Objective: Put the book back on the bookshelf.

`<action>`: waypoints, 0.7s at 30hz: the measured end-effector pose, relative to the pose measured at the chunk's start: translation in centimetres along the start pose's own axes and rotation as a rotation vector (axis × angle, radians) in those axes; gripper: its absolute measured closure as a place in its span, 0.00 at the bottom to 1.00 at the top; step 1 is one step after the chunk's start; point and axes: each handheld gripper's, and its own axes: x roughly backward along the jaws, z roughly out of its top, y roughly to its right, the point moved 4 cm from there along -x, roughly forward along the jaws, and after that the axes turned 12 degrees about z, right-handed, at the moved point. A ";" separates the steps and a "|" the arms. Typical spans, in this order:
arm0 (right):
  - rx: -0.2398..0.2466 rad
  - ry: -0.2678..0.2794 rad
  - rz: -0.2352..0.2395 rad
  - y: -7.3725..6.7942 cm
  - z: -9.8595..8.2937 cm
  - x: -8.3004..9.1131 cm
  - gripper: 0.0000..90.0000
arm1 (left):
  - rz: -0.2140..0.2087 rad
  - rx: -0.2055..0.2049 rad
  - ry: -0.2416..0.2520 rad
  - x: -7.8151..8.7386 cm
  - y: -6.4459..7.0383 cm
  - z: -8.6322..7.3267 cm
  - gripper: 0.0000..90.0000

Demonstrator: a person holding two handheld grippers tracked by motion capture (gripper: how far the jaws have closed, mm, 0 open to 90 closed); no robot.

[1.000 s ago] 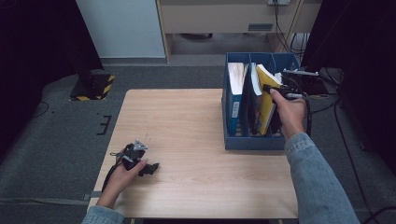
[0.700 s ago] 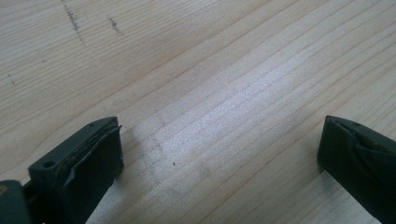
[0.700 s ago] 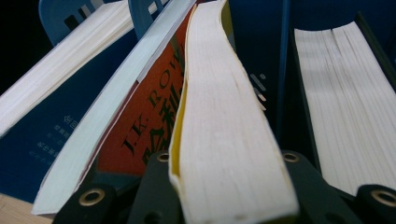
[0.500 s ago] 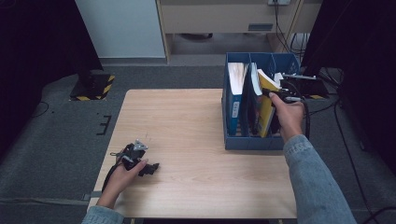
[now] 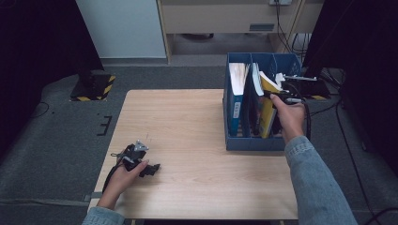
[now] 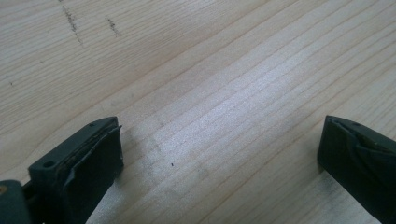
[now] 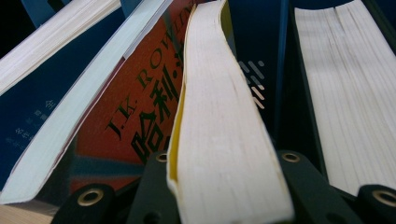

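Right gripper (image 5: 280,96) is clamped on the yellow-covered paperback book (image 5: 266,105), at the blue plastic file box with dividers (image 5: 256,143) on the far right side of the light wooden table (image 5: 197,140). Right gripper view: the book's cream page block (image 7: 224,140) runs up between the two black jaws, one jaw tight on each side, a yellow cover edge showing on its left.

The book sits in the box's right-hand part, tilted, top edge leaning left toward the neighbouring books. High view is too coarse to say whether its bottom edge rests on the box floor, probably low in the slot.

Next to it in the right gripper view: an orange-red book with dark lettering on the cover (image 7: 135,112) just left of it, leaning the same way; further left a dark blue book with a white page edge (image 7: 28,102). To the right, behind a dark blue divider, a thick book showing only its cream pages (image 7: 355,102).

Left gripper (image 5: 149,168) is well apart from the box, lying low on the near left part of the table with the person's left hand (image 5: 123,174) wrapped round it. Left gripper view: jaws spread wide, bare wood grain between them, gripping nothing.
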 end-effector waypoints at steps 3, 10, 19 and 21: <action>0.002 -0.012 -0.004 -0.1 0.0 0.0 0.80 | 0.000 0.000 0.000 0.0 0.0 0.0 0.00; 0.000 -0.031 -0.004 -0.2 0.1 -0.1 0.79 | -0.001 -0.001 0.000 0.0 0.0 0.0 0.00; 0.001 -0.067 -0.015 -0.4 0.1 0.1 0.79 | -0.001 -0.001 0.001 0.0 0.1 0.0 0.00; 0.005 -0.080 -0.014 -0.5 0.1 0.2 0.79 | -0.001 0.001 0.002 0.0 0.1 0.0 0.00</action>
